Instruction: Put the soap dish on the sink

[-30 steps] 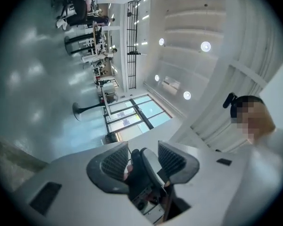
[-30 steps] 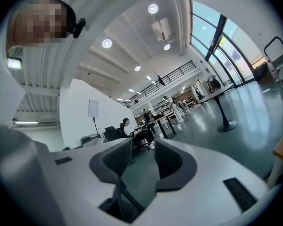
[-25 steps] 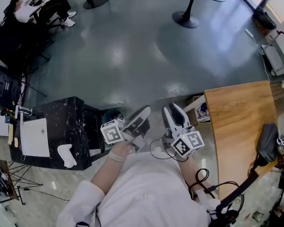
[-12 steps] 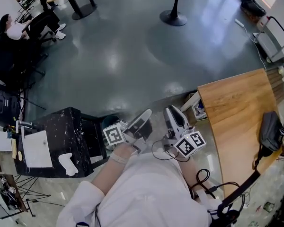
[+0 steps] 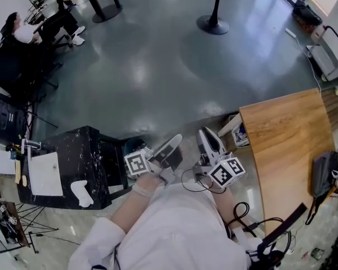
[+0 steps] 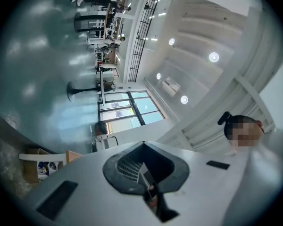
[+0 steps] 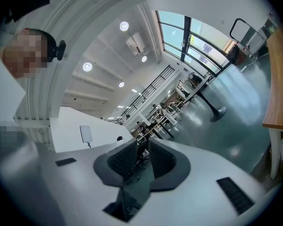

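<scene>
In the head view, a polished grey floor (image 5: 158, 66) is seen across most of the room. A round pedestal table (image 5: 217, 4) stands at the far side, and a seated person (image 5: 22, 30) is seen at desks in the far left corner. A wooden table (image 5: 281, 145) is placed at the right. At the lower left stands a black marble counter (image 5: 81, 151) with a white sink (image 5: 43, 173) set into it. A small white item that appears to be the soap dish (image 5: 79, 193) lies on the counter top just beside the sink, well apart from both tools.

The left gripper (image 5: 174, 140) and right gripper (image 5: 207, 134) are held side by side close to the person's body, over the floor between counter and wooden table, both pointed away from the body.

In the left gripper view, the left gripper (image 6: 144, 173) is seen with its jaws closed together and nothing between them. The picture is rolled, with floor at the left and ceiling lights (image 6: 213, 57) at the right.

In the right gripper view, the right gripper (image 7: 139, 161) is likewise seen with jaws together and empty, aimed roughly level toward tall windows (image 7: 188, 36).
</scene>
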